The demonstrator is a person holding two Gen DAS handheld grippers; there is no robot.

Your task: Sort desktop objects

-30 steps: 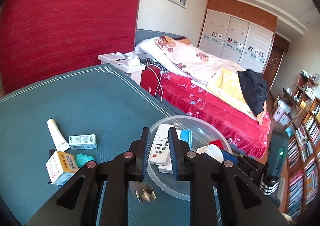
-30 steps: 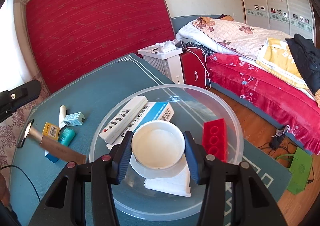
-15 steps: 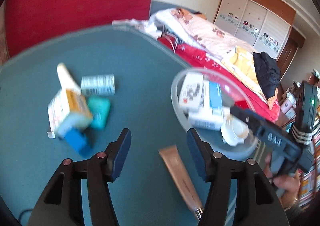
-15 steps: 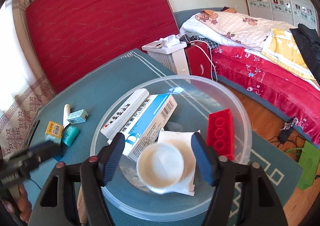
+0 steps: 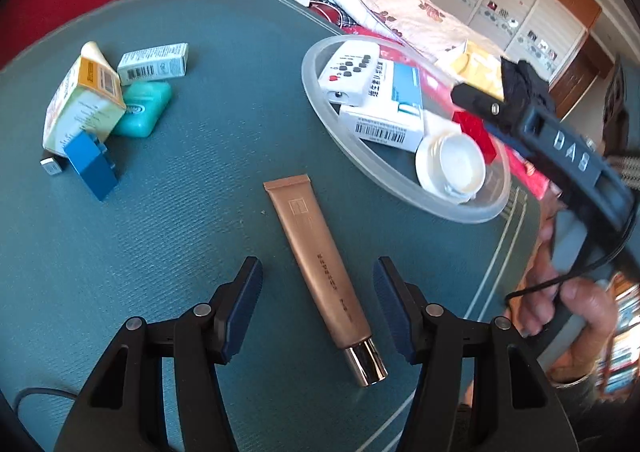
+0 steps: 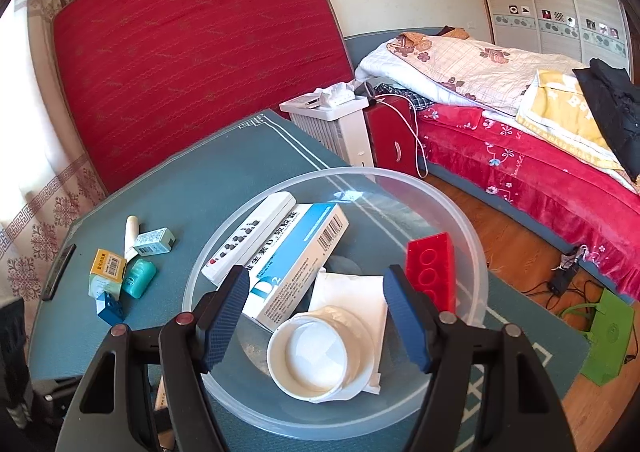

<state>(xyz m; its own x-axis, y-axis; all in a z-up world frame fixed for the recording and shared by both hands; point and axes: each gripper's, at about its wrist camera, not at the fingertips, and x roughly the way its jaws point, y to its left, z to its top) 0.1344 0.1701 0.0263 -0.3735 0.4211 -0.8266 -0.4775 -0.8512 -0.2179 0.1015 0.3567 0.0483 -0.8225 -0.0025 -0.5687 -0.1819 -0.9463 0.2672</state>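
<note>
The right gripper [image 6: 316, 310] hangs with jaws apart above the clear bowl [image 6: 472, 236]. In the bowl lie a white cup [image 6: 308, 360] nearest, a blue-and-white box [image 6: 296, 252], a white remote [image 6: 248, 240] and a red brick [image 6: 432, 272] on the right. Small boxes [image 6: 154, 242] sit left on the teal table [image 6: 224, 160]

Tube [image 5: 322, 272]: matt bronze plastic, glossy metallic cap [image 5: 366, 366]. Bowl [image 6: 476, 252]: translucent frosted plastic. Mat [image 5: 192, 212]: teal, finely ribbed. Boxes [image 5: 154, 62]: printed card. Brick [image 6: 430, 270]: glossy red plastic. Pads [image 6: 224, 316]: textured blue.
</note>
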